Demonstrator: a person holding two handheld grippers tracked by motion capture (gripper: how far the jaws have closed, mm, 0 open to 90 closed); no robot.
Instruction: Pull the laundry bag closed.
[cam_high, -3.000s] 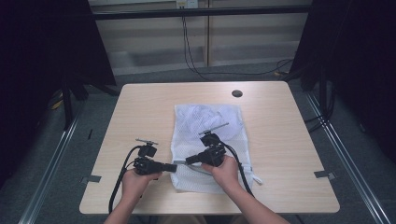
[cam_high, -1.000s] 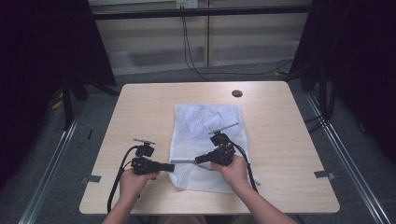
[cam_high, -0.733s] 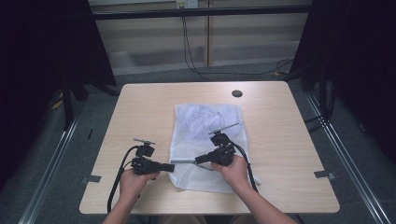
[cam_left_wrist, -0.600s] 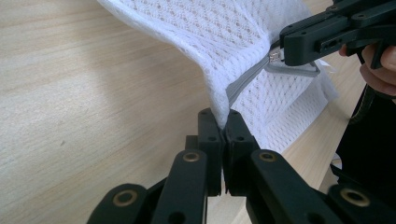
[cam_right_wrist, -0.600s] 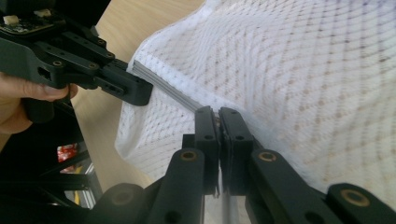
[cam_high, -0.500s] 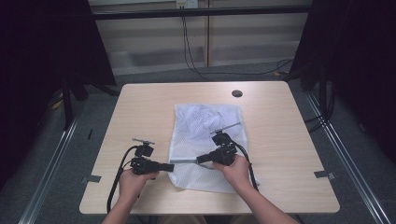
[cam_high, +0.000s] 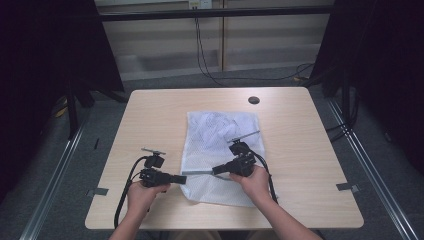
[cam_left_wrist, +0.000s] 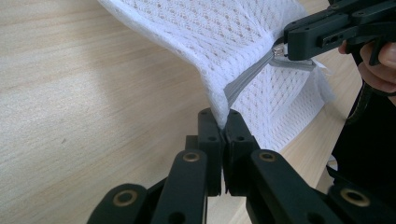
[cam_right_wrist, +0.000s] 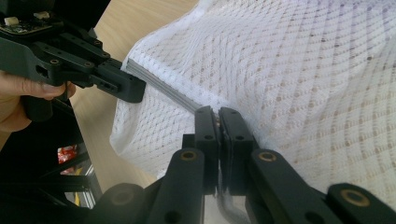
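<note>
A white mesh bag (cam_high: 220, 130) lies flat in the middle of the table (cam_high: 150, 115), with a grey zipper (cam_high: 199, 173) along its near-left edge. My left gripper (cam_high: 184, 178) is shut on the bag's edge at the zipper's end; in the left gripper view its jaws (cam_left_wrist: 223, 119) pinch the lifted mesh (cam_left_wrist: 224, 37) where the zipper (cam_left_wrist: 247, 79) starts. My right gripper (cam_high: 215, 171) is shut on the zipper farther along. In the right gripper view it (cam_right_wrist: 217, 114) clamps the grey strip (cam_right_wrist: 163, 88) against the bag (cam_right_wrist: 303, 70), and the left gripper (cam_right_wrist: 135, 91) faces it.
A round dark cable hole (cam_high: 254, 100) sits near the table's far edge. Each gripper trails a black cable towards the near edge. Dark curtains and metal rails flank the table on both sides.
Since three seconds ago the right gripper has slid a little to the right, away from the left one, and the grey zipper between them shows longer. Over the last second both hands stay still.
</note>
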